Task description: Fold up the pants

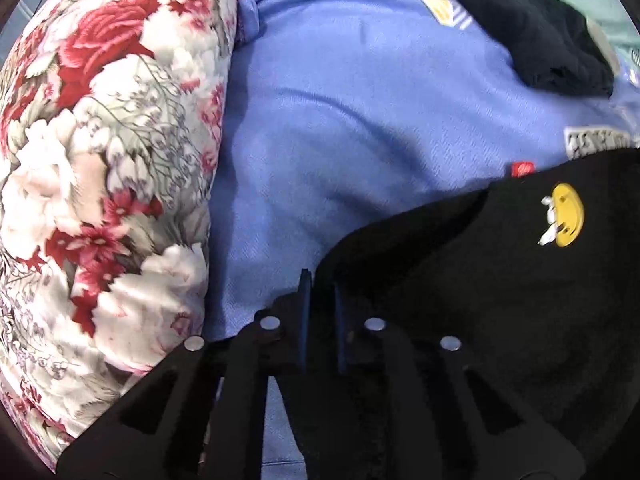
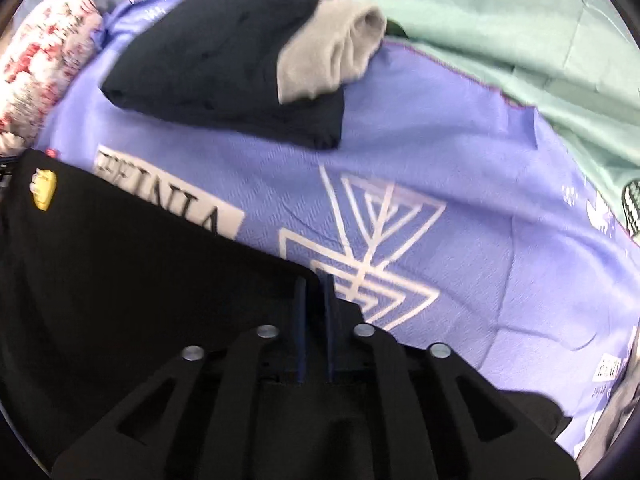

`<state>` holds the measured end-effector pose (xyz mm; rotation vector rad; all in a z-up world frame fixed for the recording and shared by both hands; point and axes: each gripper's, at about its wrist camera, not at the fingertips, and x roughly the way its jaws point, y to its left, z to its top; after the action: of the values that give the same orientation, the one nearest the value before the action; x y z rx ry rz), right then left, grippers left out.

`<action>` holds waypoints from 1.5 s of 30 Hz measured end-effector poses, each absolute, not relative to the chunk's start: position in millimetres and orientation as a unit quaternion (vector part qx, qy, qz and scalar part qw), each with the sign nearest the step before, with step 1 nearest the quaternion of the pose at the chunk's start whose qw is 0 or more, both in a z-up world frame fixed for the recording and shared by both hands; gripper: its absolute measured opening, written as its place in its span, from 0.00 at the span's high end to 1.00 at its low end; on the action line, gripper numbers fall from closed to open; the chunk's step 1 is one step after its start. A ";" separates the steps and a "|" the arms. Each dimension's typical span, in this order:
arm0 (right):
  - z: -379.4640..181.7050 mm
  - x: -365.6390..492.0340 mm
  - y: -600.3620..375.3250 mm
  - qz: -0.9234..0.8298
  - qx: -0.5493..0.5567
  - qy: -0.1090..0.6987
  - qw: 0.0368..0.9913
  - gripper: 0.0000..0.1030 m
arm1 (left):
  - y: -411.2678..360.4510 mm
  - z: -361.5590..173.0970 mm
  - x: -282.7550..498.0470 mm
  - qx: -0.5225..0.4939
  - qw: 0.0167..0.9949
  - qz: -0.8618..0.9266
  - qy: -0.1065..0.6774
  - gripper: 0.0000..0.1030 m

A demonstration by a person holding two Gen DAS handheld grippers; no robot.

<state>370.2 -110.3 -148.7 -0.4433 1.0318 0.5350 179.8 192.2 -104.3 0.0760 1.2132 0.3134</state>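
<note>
The black pants [image 1: 460, 280] with a yellow smiley patch [image 1: 566, 220] lie on a blue blanket [image 1: 340, 120]. My left gripper [image 1: 320, 292] is shut on the pants' left corner edge, the cloth pinched between its blue pads. In the right wrist view the same pants [image 2: 120, 280] fill the lower left, with the patch [image 2: 44, 190] at far left. My right gripper [image 2: 312, 288] is shut on the pants' right corner, over the blanket's white triangle print [image 2: 372, 232].
A floral pillow [image 1: 100, 160] lies at the left of the blanket. A folded black garment [image 2: 224, 68] with a folded grey one [image 2: 332, 52] on it sits at the back. A green sheet [image 2: 480, 20] lies beyond the blanket.
</note>
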 end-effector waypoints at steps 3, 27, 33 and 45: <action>-140.3 362.8 -128.8 0.230 -0.187 0.471 0.831 0.51 | 191.5 -100.0 179.5 0.037 0.806 0.153 0.570 0.68; -139.6 384.0 -379.7 0.066 -0.150 0.518 0.839 0.97 | 194.5 -67.3 162.8 0.022 0.814 0.160 0.558 0.43; -150.2 392.4 -380.2 0.005 -0.156 0.517 0.842 0.85 | 194.3 -75.9 170.8 0.033 0.806 0.159 0.569 0.43; -98.6 361.9 -297.1 0.106 -0.104 0.468 0.871 0.41 | 183.1 -87.4 192.0 0.083 0.808 0.078 0.578 0.36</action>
<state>361.9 -297.1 -98.6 -0.2166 0.9773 0.2215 192.0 183.1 -87.4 0.1768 1.2367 0.1672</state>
